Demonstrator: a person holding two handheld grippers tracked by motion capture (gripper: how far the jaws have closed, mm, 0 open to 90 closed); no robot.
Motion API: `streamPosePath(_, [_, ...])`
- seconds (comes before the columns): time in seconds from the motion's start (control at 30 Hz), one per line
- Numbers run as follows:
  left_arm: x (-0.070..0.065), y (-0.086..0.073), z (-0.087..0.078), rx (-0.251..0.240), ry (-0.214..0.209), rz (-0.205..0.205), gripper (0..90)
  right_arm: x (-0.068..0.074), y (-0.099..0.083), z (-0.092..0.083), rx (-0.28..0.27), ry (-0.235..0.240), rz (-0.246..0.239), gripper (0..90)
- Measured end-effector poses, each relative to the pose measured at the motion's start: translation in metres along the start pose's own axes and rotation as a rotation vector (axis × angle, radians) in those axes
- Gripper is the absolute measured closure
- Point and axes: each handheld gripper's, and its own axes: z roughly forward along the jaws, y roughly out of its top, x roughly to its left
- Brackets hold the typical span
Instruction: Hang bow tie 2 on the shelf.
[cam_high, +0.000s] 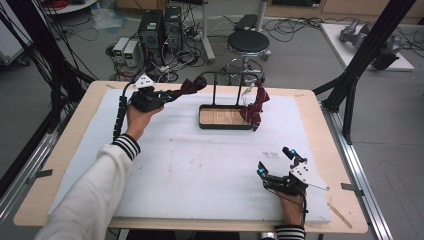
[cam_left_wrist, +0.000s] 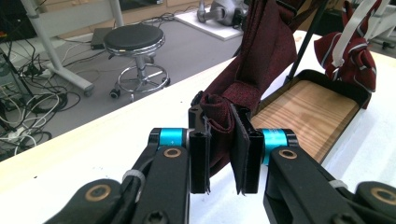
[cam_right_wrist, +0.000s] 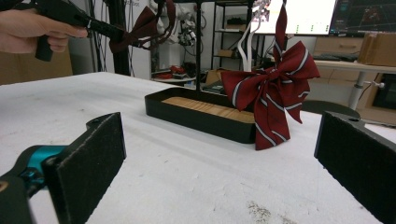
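Your left gripper (cam_high: 170, 95), arm stretched forward, pinches the plain dark-red fabric tie (cam_high: 192, 86) beside the black wood-floored rack tray (cam_high: 225, 125). Your right gripper (cam_high: 276, 161) rests spread on the white surface (cam_high: 200, 170); a striped red bow (cam_high: 255, 107) hangs opposite.

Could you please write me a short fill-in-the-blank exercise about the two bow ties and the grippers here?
1. The left gripper is shut on the plain ____ bow tie.
2. The striped bow tie hangs from the ____.
3. The right gripper has its jaws ____.
4. The stand's black tray has a ____ floor.

Missing words: maroon; stand; open; wooden
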Motion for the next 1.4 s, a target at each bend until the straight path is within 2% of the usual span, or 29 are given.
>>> streamPosePath(0.1, [0.001, 0.0, -0.001, 0.002, -0.006, -0.008, 76.1, 0.0, 0.0, 0.0, 0.0, -0.001, -0.001, 1.1])
streamPosePath(0.2, [0.002, 0.0, -0.002, -0.002, -0.006, -0.016, 65.8, 0.0, 0.0, 0.0, -0.003, -0.002, 0.002, 1.1])
streamPosePath(0.23, [0.003, 0.0, -0.002, -0.008, -0.011, -0.011, 61.4, 0.0, 0.0, 0.0, -0.004, -0.002, 0.007, 1.1])
streamPosePath(0.3, [0.004, 0.0, -0.003, -0.015, -0.01, -0.007, 44.0, -0.001, 0.0, 0.0, -0.005, 0.0, 0.006, 1.1])
streamPosePath(0.37, [0.005, -0.001, -0.004, -0.036, -0.032, -0.02, 32.0, -0.001, 0.0, -0.001, -0.005, 0.001, 0.009, 1.1])
streamPosePath(0.47, [0.005, 0.001, -0.01, -0.079, -0.042, -0.001, 22.3, -0.001, 0.0, -0.001, -0.005, 0.0, 0.008, 1.1])
streamPosePath(0.57, [0.001, 0.003, -0.023, -0.153, -0.08, 0.024, 21.1, -0.001, 0.0, -0.001, -0.007, -0.001, 0.01, 1.1])
streamPosePath(0.67, [-0.005, 0.002, -0.039, -0.195, -0.097, 0.05, 21.0, -0.001, 0.0, -0.001, -0.005, 0.001, 0.012, 1.1])
streamPosePath(0.83, [-0.014, -0.011, -0.071, -0.249, -0.094, 0.077, 20.7, -0.001, 0.0, -0.001, -0.005, 0.0, 0.014, 1.1])
streamPosePath(0.93, [-0.02, -0.028, -0.095, -0.278, -0.071, 0.095, 20.7, -0.001, 0.0, -0.001, -0.007, -0.001, 0.011, 1.1])
streamPosePath(1.0, [-0.021, -0.037, -0.104, -0.283, -0.066, 0.092, 20.5, -0.001, 0.0, -0.001, -0.005, -0.002, 0.008, 1.1])
streamPosePath(1.07, [-0.025, -0.053, -0.119, -0.308, -0.058, 0.089, 20.4, 0.0, 0.0, -0.001, -0.004, -0.003, 0.006, 1.1])
streamPosePath(1.17, [-0.029, -0.072, -0.134, -0.319, -0.057, 0.072, 20.3, 0.001, 0.0, 0.0, -0.006, -0.003, -0.007, 1.1])
streamPosePath(1.33, [-0.037, -0.101, -0.148, -0.308, -0.061, 0.037, 19.6, 0.001, 0.0, 0.0, -0.005, -0.004, -0.015, 1.1])
streamPosePath(1.4, [-0.041, -0.11, -0.151, -0.313, -0.045, 0.033, 19.5, 0.002, 0.0, 0.0, -0.002, -0.004, -0.02, 1.1])
